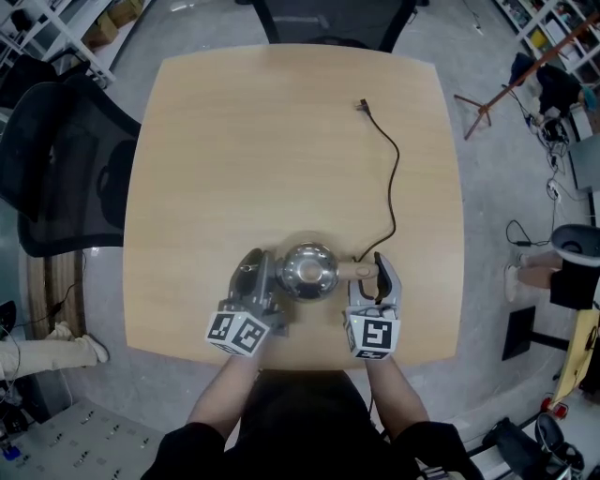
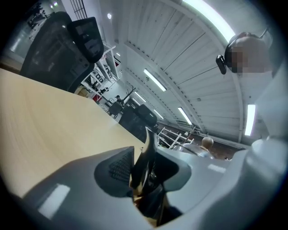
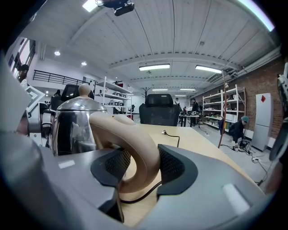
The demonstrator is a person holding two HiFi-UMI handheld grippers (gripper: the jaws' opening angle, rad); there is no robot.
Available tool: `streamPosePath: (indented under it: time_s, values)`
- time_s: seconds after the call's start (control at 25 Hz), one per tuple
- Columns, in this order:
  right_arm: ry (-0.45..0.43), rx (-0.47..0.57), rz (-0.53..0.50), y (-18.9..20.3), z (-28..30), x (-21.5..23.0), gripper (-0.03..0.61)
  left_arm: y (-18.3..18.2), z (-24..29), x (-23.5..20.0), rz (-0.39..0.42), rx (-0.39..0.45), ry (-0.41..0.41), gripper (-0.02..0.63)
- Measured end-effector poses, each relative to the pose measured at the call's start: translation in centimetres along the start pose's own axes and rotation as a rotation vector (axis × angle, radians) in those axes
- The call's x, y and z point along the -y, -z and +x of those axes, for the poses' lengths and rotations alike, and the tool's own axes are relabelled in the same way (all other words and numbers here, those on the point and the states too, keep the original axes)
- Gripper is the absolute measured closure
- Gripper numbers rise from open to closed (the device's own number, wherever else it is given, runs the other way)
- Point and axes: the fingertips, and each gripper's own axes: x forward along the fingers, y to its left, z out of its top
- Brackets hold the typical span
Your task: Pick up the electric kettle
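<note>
The steel electric kettle (image 1: 309, 270) stands near the front edge of the wooden table (image 1: 234, 141). Its beige handle (image 1: 360, 272) points right. In the right gripper view the curved handle (image 3: 139, 148) fills the gap between my right gripper's (image 3: 143, 167) pads, which press on it from both sides; the steel body (image 3: 74, 126) rises at the left. My left gripper (image 1: 255, 269) is at the kettle's left side. In the left gripper view a thin dark spout (image 2: 145, 164) sits pinched between the jaws of my left gripper (image 2: 144, 170). In the head view my right gripper (image 1: 380, 274) straddles the handle.
A black cord (image 1: 394, 178) snakes from the kettle to a plug (image 1: 364, 106) at the table's far right. A black office chair (image 1: 66, 169) stands at the left and another (image 1: 328, 19) beyond the far edge. A tripod (image 1: 487, 103) stands on the floor at the right.
</note>
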Motion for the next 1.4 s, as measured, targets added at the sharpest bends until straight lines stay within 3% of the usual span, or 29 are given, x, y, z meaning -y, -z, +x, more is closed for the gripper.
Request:
streamPosePath:
  time_s: [0.28, 0.64, 1.4]
  values:
    - [0.022, 0.003, 0.000, -0.8, 0.2, 0.1, 0.410, -0.5, 0.4, -0.1, 0.003, -0.013, -0.020, 0.529]
    - [0.039, 0.084, 0.004, -4.0, -1.4, 0.1, 0.408, -3.8, -0.1, 2.7, 0.053, 0.044, 0.032, 0.528]
    - [0.070, 0.181, 0.002, -5.7, -10.5, -4.0, 0.408, -5.8, -9.3, 6.3, 0.118, 0.076, 0.103, 0.532]
